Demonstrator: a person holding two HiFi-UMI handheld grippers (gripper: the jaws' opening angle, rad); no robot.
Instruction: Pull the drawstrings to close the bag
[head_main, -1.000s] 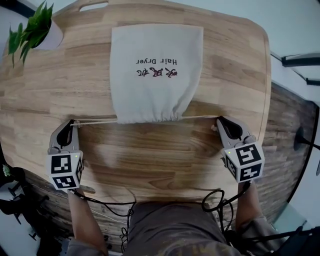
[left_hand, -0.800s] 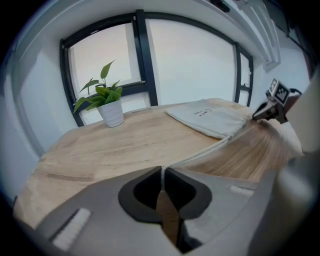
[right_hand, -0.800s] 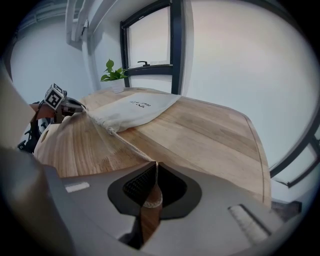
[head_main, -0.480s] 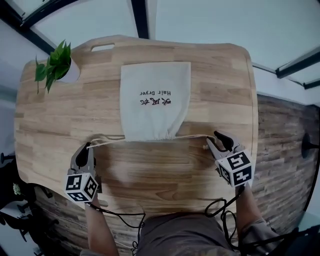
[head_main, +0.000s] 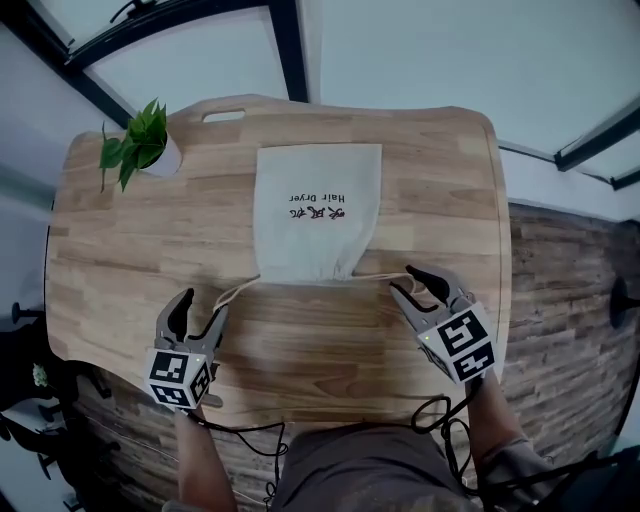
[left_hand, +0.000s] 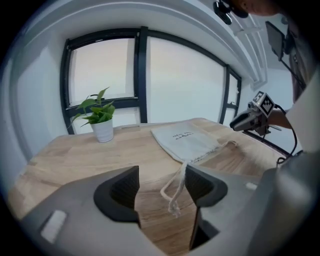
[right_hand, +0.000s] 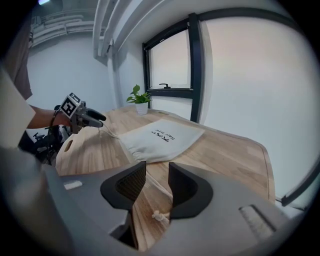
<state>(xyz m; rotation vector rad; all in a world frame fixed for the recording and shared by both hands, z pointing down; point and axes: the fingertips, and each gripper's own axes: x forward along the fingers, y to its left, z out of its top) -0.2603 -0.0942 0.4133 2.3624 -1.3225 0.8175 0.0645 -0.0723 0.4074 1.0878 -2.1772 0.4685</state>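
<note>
Cream cloth bag (head_main: 318, 215), printed "Hair Dryer", lies flat in the middle of the wooden worktop (head_main: 130, 260), its gathered mouth turned toward us. From that puckered edge the left drawstring (head_main: 235, 292) curves out to our left hand-held gripper (head_main: 203, 306). Its jaws stand wide apart, and the cord's frayed end lies loose between them, pinched by neither pad. The right drawstring (head_main: 385, 278) runs the other way to our right hand-held gripper (head_main: 405, 280). Its jaws have just been opening and now stand apart, with the knotted cord end resting on the wood between them. A potted plant (head_main: 145, 150) stands at the far left corner of the worktop. Dark-framed windows (left_hand: 140, 75) rise behind it.
</note>
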